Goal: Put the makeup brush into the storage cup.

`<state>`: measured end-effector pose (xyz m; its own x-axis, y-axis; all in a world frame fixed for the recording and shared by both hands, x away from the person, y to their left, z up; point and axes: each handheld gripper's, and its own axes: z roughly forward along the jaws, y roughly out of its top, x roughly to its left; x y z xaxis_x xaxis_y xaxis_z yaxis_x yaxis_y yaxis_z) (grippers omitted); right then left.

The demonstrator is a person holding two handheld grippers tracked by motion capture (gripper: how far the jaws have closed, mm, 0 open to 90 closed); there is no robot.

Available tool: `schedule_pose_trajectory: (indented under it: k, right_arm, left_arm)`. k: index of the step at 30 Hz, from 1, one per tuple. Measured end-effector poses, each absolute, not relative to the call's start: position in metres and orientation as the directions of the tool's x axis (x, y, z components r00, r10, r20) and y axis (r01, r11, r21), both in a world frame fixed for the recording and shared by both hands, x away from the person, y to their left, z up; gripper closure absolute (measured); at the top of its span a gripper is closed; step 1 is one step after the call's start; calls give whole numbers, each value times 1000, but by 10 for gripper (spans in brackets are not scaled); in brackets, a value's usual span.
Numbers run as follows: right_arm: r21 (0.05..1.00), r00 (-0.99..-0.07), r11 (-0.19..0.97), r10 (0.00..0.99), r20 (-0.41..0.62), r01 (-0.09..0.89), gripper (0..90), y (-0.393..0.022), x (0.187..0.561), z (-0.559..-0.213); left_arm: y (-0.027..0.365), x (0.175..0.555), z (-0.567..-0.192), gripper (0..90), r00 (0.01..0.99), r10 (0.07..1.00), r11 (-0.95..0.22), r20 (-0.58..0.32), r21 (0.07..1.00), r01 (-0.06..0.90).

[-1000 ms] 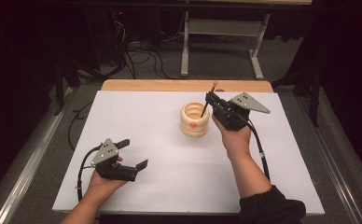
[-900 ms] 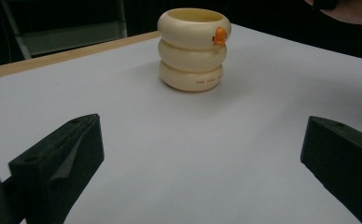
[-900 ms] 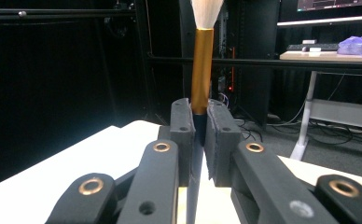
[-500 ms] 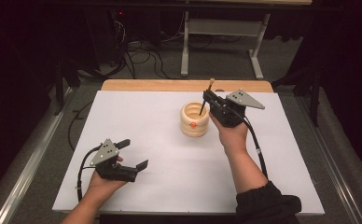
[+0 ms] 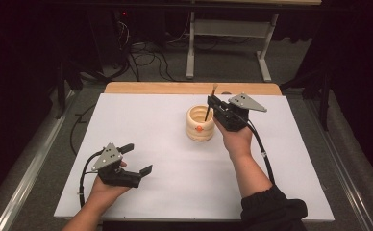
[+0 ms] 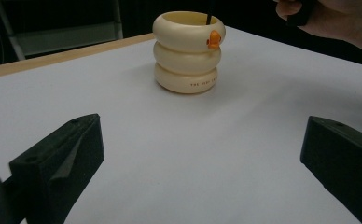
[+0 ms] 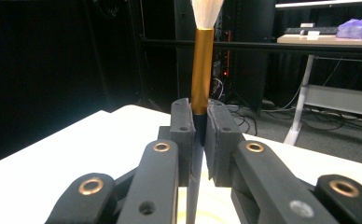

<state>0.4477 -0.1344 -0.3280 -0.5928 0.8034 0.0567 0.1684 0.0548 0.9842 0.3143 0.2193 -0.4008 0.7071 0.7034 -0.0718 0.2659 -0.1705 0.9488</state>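
change: brush [image 5: 208,107] now stands steeper in cup [image 5: 199,123] | right claw [image 5: 213,102] clamped on brush | left claw [image 5: 137,159] gaping, idle | insertion nearly complete

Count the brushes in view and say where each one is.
1. The brush is clamped bristles-up in the right gripper, its handle reaching down into the cream ringed holder. Others could be hidden inside.

three cameras, one table
high view looks down from above; left gripper view sits low, facing the cream ringed cup [image 6: 188,51], shared with the high view [image 5: 200,123]; right gripper view looks close along its jaws.
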Motion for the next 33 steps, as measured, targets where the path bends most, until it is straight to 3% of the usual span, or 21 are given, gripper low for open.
schedule_pose_trajectory:
  k: [33]
  right_arm:
    - [960, -595, 98, 800, 82, 264, 845, -124, 454, -362]
  left_arm:
    - [219, 313, -400, 2, 715, 696, -180, -63, 949, 258]
